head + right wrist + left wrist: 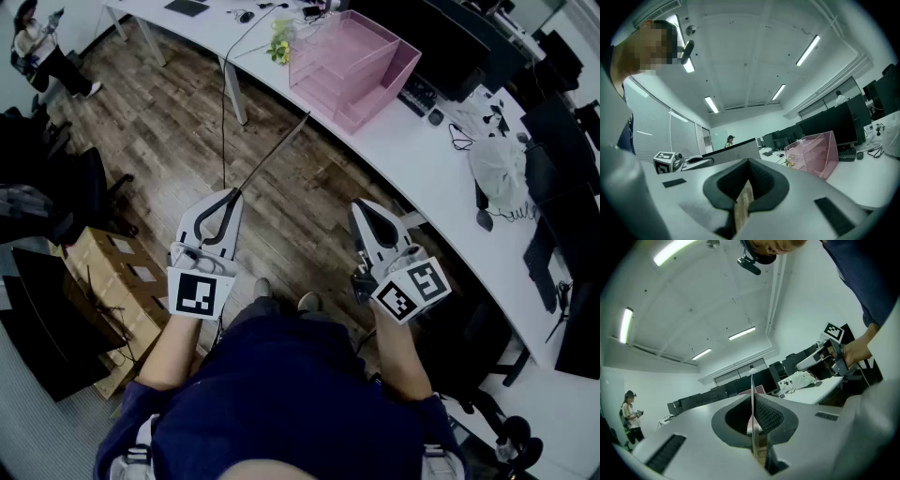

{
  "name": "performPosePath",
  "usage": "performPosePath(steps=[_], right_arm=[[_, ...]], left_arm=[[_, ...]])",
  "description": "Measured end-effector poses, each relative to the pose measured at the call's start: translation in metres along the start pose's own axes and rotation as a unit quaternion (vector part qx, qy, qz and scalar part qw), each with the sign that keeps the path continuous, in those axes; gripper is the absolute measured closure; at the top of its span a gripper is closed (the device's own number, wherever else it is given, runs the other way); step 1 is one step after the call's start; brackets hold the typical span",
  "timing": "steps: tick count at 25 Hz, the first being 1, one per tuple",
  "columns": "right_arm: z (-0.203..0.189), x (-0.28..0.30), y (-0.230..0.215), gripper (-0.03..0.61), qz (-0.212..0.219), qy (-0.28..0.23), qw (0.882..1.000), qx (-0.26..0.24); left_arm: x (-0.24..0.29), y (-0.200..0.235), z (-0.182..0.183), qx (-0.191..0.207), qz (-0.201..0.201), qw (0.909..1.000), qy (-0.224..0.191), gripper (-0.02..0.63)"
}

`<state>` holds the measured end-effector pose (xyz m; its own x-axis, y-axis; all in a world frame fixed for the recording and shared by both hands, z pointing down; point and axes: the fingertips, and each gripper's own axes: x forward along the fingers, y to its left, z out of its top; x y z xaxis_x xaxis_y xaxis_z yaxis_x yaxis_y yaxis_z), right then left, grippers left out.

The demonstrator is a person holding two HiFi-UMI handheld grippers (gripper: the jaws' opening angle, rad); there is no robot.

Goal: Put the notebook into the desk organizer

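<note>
The notebook point(272, 152) shows edge-on as a thin grey line slanting up toward the desk. My left gripper point(228, 195) is shut on its near end. In the left gripper view its edge point(752, 399) stands upright between the closed pads. The pink see-through desk organizer point(352, 58) sits on the white desk point(412, 150), well beyond the notebook's far tip. My right gripper point(362, 210) hangs to the right over the wood floor, shut with nothing in it. In the right gripper view the notebook point(733, 157) is a grey slab on the left and the organizer point(813, 152) is on the right.
A cardboard box point(103, 281) stands on the floor at the left beside dark chairs. On the desk are a white plastic bag point(497, 164), a keyboard point(417, 94), small yellow flowers point(279, 42) and dark monitors. A person point(37, 47) stands far off at the upper left.
</note>
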<state>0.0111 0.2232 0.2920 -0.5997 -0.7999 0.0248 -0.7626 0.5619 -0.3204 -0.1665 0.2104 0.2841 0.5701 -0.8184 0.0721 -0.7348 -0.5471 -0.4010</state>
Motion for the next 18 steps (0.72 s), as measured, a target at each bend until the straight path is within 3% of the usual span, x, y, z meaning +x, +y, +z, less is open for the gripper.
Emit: performPosePath(steps=[18], right_arm=[[0.001, -0.008, -0.005, 0.574, -0.007, -0.005, 1.0, -0.004]], left_arm=[[0.003, -0.012, 0.004, -0.004, -0.004, 1.0, 0.001, 0.58]])
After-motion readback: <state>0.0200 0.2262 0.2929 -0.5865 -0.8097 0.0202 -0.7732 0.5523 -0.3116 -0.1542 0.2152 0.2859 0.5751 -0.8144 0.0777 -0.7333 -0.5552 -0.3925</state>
